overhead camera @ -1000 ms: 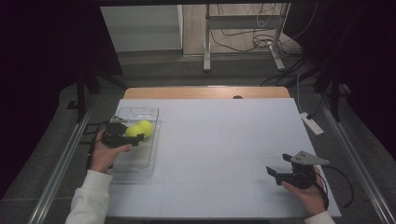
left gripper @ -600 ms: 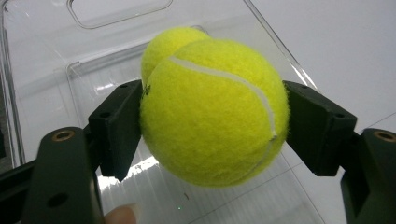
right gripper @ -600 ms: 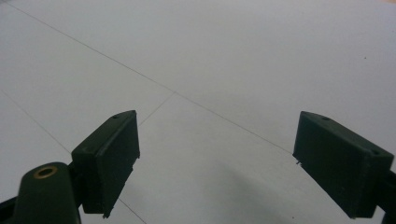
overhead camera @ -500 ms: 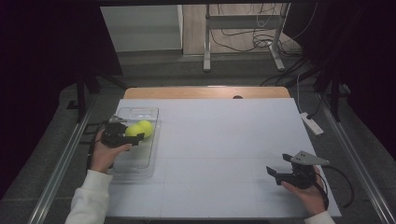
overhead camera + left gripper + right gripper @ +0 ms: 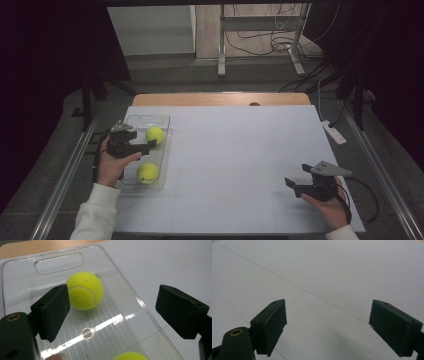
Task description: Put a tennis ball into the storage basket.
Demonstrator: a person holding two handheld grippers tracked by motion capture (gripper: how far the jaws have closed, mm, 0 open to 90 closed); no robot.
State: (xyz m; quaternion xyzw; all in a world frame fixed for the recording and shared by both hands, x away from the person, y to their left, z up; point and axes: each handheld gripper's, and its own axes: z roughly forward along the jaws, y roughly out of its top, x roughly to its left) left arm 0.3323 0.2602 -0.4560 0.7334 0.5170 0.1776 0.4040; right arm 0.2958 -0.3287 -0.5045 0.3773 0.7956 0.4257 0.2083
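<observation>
Tennis ball [image 5: 154, 134]: it is sitting in the far half of the clear plastic tray [image 5: 166, 150], close to the tray's right-hand wall; in your left gripper view [image 5: 85, 290] it is lying just past your left-hand jaw, free of both jaws.

Second tennis ball [image 5: 147, 172]: it is resting in the near half of the same tray, apart from the first; its top is peeking in at the bottom edge of your left gripper view [image 5: 128, 356].

Tray: it is lying along the left edge of the white table [image 5: 240, 150], long side running away from you (the handle slot is at the far end, clear in your left gripper view).

Left gripper [image 5: 148, 145]: you are holding it over the tray with the jaws spread wide and gripping nothing; in its own view [image 5: 119, 312] one jaw is hanging over the tray floor and the other is standing out past the tray's right-hand wall, over bare table.

Right gripper [image 5: 291, 186]: you are holding it near the front right corner of the table, well apart from the tray; its jaws are gaping wide with nothing between them [image 5: 332, 327].

Open room: bare white table is stretching between your two grippers, from the tray's right wall across to your right hand [image 5: 327, 205].
</observation>
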